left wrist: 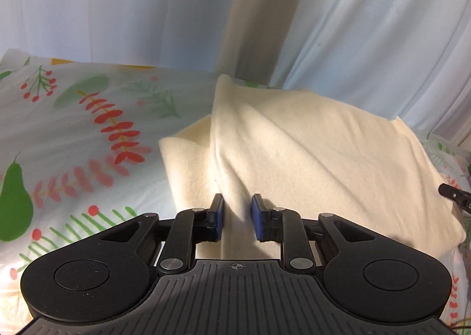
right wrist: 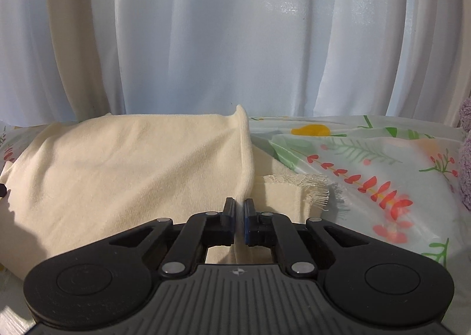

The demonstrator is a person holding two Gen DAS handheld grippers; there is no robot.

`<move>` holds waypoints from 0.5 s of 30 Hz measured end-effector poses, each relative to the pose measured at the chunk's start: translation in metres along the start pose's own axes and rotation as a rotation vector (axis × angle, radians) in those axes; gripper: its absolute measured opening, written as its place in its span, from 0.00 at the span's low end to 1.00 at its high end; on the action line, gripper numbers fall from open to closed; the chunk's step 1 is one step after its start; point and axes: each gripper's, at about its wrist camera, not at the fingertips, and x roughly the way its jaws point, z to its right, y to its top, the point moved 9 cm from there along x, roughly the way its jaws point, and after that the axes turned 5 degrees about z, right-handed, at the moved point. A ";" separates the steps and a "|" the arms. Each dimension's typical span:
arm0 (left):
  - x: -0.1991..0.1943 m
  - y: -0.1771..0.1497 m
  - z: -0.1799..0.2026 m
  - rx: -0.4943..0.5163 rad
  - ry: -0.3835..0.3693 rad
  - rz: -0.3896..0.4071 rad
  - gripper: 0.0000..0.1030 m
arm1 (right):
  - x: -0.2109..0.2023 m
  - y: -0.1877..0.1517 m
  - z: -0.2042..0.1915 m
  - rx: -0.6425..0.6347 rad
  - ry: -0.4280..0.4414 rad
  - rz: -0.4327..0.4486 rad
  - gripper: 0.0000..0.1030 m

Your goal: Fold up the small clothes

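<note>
Pale, bluish-white curtains (right wrist: 235, 41) hang in long vertical folds across the whole background, and a cream-beige drape (left wrist: 253, 26) falls between them in the left wrist view. Below them lies a white cloth printed with plants (left wrist: 88, 129): red leaf sprigs, green fronds, a green pear and a yellow shape toward the far edge. It covers the work surface and shows soft creases near the right side in the right wrist view (right wrist: 382, 164). A fuzzy lilac object (right wrist: 466, 152) sits at the far right edge, only partly in view.

The cream garment (left wrist: 309, 152) lies on the printed cloth, partly lifted so that a fold rises in a ridge across it. A lower layer with a lace-trimmed edge (right wrist: 297, 180) lies flat beneath, on the cloth.

The left gripper (left wrist: 238, 216) has its blue-padded fingers (left wrist: 219, 214) a little apart, with a pleat of the garment running up between them; whether the pads actually bite the fabric cannot be told. The right gripper (right wrist: 240, 218) has its fingers nearly pressed together, pinching the garment's (right wrist: 132, 164) hemmed edge, which rises from the jaws toward the curtains. The tip of the right gripper (left wrist: 454, 195) shows at the garment's right border in the left wrist view.

No containers are visible.
</note>
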 end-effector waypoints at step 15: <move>-0.021 0.003 -0.013 -0.017 0.049 -0.011 0.43 | -0.020 0.019 -0.002 0.011 -0.041 0.044 0.25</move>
